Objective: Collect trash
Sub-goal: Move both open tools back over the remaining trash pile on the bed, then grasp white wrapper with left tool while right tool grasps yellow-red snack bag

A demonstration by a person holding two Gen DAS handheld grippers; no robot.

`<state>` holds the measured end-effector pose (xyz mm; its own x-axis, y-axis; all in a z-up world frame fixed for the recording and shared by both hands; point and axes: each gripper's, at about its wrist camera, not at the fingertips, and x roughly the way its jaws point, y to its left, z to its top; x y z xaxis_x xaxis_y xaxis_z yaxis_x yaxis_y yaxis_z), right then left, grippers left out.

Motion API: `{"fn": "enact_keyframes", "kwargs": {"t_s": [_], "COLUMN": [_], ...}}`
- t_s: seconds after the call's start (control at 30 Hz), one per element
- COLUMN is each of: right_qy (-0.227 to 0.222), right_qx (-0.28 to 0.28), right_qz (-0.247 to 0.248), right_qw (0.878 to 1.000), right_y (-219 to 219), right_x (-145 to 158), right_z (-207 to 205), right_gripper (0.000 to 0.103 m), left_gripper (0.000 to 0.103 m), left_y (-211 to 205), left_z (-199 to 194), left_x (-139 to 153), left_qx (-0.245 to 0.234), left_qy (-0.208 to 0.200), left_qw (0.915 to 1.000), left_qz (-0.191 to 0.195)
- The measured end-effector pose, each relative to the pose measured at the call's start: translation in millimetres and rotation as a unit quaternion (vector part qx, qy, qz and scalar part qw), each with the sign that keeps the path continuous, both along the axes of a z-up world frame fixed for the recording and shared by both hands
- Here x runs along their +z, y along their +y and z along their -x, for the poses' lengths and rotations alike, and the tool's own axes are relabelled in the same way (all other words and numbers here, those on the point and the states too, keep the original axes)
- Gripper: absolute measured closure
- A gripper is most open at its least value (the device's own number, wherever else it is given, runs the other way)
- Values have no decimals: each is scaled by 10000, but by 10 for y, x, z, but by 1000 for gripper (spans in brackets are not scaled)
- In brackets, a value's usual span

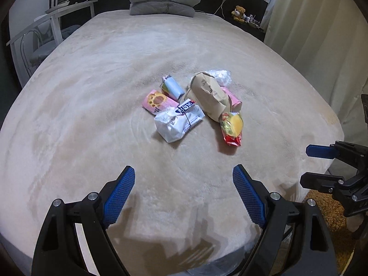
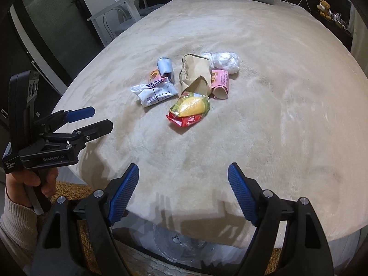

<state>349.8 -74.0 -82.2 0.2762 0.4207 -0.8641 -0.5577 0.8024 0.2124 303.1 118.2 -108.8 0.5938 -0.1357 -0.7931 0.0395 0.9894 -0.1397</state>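
- The trash sits in a small pile in the middle of the bed (image 1: 92,105).
- A brown paper bag (image 1: 207,94) lies on a pink wrapper (image 1: 234,101).
- A red and yellow snack bag (image 1: 232,126) is at the front.
- The left gripper (image 1: 184,179) has its jaws wide open with nothing in them.
- The right gripper (image 2: 184,177) has its jaws open and empty too.
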Motion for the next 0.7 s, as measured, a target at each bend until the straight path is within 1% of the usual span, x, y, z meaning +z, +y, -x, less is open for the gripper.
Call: {"fn": "enact_keyframes", "kwargs": {"t_s": [0.1, 0.17, 0.3, 0.43, 0.57, 0.67, 0.7], "right_qy": [-2, 10, 41, 114, 287, 369, 408], "right_qx": [34, 30, 6, 10, -33, -69, -75], "right_qz": [12, -1, -22, 9, 13, 22, 6], "right_qw": [10000, 10000, 10000, 9999, 9996, 9993, 9991], "right_y": [96, 155, 262, 359, 411, 432, 442], "right_x": [-29, -52, -104, -191, -305, -372, -391], "right_z": [-145, -246, -430, -588, -740, -843, -874], "right_gripper": [22, 17, 17, 17, 17, 17, 17], "left_gripper": [18, 18, 18, 18, 19, 20, 24], "left_y": [49, 73, 111, 170, 218, 224, 229], "left_z": [-177, -293, -519, -693, -831, -907, -927], "left_x": [3, -14, -82, -160, -244, -298, -315], "left_qx": [-68, -137, -295, -534, -673, -757, -792], "left_qy": [-21, -26, 15, 56, 152, 193, 210], "left_qw": [10000, 9998, 9992, 9985, 9976, 9969, 9966], "left_qz": [-65, -122, -254, -92, 24, 23, 53]}}
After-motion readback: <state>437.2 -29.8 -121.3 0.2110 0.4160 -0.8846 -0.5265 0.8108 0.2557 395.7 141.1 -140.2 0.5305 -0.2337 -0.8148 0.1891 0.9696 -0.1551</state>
